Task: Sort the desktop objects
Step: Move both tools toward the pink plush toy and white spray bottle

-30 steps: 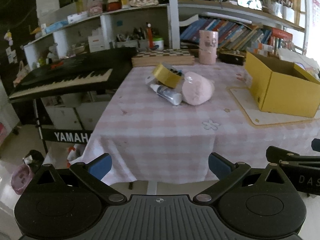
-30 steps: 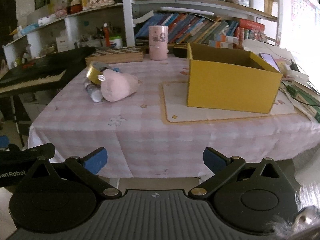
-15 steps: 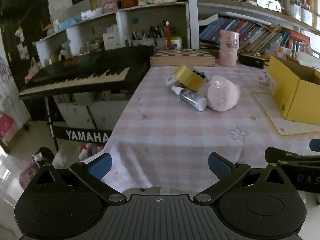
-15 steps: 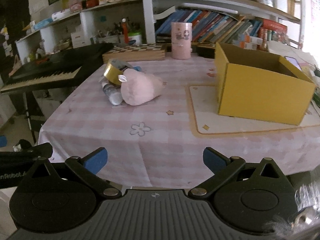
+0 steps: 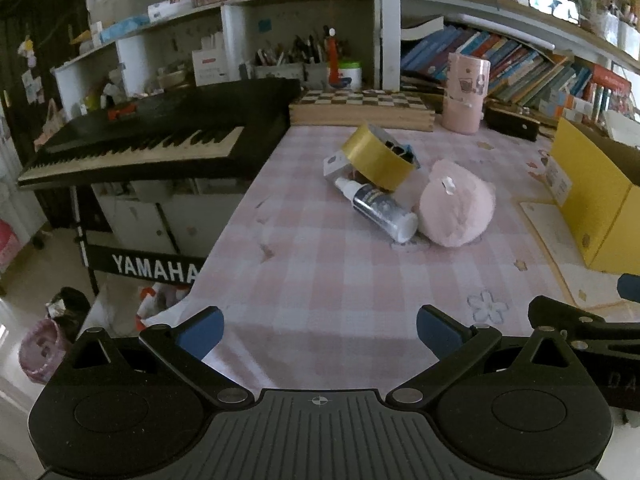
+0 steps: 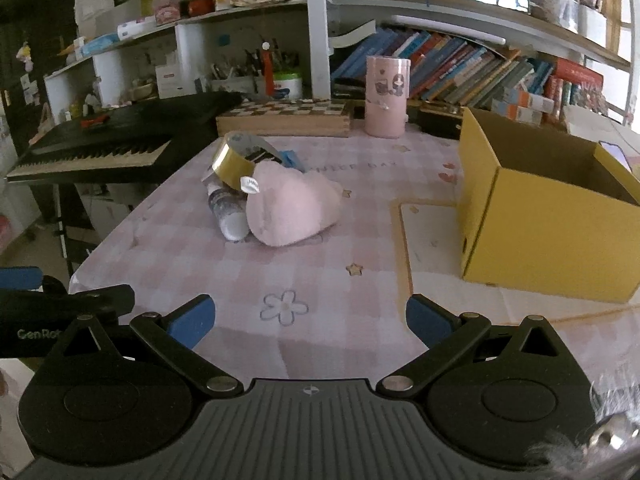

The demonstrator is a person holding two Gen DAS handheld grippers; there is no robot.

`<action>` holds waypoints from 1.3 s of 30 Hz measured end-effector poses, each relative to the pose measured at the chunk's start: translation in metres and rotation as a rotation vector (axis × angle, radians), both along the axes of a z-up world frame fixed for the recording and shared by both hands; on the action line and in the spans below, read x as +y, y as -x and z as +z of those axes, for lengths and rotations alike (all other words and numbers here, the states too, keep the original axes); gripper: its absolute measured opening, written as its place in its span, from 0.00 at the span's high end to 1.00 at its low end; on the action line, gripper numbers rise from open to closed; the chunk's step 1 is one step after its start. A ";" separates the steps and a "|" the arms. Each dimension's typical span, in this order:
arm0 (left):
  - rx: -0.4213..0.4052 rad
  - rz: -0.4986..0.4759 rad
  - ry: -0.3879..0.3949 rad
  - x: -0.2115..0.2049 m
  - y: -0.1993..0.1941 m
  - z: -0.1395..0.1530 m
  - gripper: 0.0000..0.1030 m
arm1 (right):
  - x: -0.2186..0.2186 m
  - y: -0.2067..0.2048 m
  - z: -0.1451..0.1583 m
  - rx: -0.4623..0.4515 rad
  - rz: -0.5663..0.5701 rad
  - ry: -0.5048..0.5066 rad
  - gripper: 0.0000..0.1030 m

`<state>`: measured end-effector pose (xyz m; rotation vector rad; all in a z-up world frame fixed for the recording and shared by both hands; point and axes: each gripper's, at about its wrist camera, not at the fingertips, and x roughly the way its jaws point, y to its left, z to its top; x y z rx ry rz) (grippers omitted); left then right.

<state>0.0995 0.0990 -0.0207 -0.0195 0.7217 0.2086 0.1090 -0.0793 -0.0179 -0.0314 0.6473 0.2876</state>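
Observation:
A pink plush toy (image 5: 456,210) (image 6: 290,210), a small spray bottle (image 5: 378,206) (image 6: 226,210) and a gold tape roll (image 5: 376,156) (image 6: 236,158) lie together mid-table on the pink checked cloth. An open yellow box (image 6: 548,216) (image 5: 592,196) stands to the right on a mat. My left gripper (image 5: 318,330) is open and empty above the table's near edge. My right gripper (image 6: 310,318) is open and empty, also near the front, short of the toy.
A pink cylinder (image 6: 387,96), a wooden chessboard box (image 6: 284,120) and bookshelves stand at the back. A black Yamaha keyboard (image 5: 152,136) stands left of the table. The other gripper shows at the view edges (image 5: 580,324) (image 6: 60,304).
Both grippers have moved forward over the table toward the pile of objects, which looks larger now. Both stay open and empty.

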 end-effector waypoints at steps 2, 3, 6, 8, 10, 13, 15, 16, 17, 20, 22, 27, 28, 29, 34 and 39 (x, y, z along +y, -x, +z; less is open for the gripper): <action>0.003 0.002 0.004 0.001 -0.008 -0.001 0.00 | 0.001 -0.009 -0.001 0.005 0.002 0.003 0.01; 0.004 0.003 0.005 0.002 -0.012 -0.001 0.00 | 0.002 -0.014 -0.001 0.009 0.003 0.005 0.01; 0.012 0.008 0.006 0.003 -0.026 -0.002 0.00 | 0.002 -0.028 -0.002 0.018 0.007 0.006 0.01; 0.015 0.013 0.008 0.005 -0.034 -0.002 0.00 | 0.003 -0.038 -0.002 0.024 0.011 0.006 0.01; 0.019 0.019 0.006 0.006 -0.043 -0.002 0.00 | 0.004 -0.048 -0.003 0.028 0.019 0.003 0.01; 0.024 0.035 0.001 0.010 -0.057 -0.002 0.00 | 0.006 -0.064 -0.005 0.040 0.030 -0.010 0.01; 0.023 0.048 -0.003 0.013 -0.065 -0.001 0.00 | 0.009 -0.076 -0.005 0.045 0.037 -0.023 0.01; 0.022 0.054 -0.006 0.015 -0.068 -0.001 0.00 | 0.011 -0.081 -0.006 0.047 0.041 -0.028 0.01; 0.023 0.060 -0.008 0.017 -0.072 -0.001 0.00 | 0.012 -0.086 -0.006 0.049 0.046 -0.033 0.01; 0.028 0.079 -0.010 0.024 -0.080 -0.001 0.00 | 0.019 -0.102 -0.008 0.058 0.056 -0.049 0.01; 0.031 0.091 -0.012 0.029 -0.085 -0.002 0.00 | 0.025 -0.114 -0.010 0.067 0.059 -0.055 0.01; 0.017 0.117 -0.003 0.038 -0.094 0.000 0.01 | 0.036 -0.141 -0.017 0.101 0.058 -0.066 0.00; 0.015 0.118 0.002 0.038 -0.096 0.000 0.01 | 0.038 -0.147 -0.020 0.112 0.055 -0.065 0.00; 0.015 0.117 0.004 0.039 -0.098 0.000 0.01 | 0.039 -0.152 -0.023 0.125 0.050 -0.064 0.00; 0.018 0.097 0.011 0.039 -0.110 -0.001 0.01 | 0.037 -0.172 -0.037 0.160 0.040 -0.103 0.01; 0.025 0.075 0.078 0.037 -0.124 -0.006 0.01 | 0.035 -0.170 -0.030 0.105 0.098 -0.081 0.27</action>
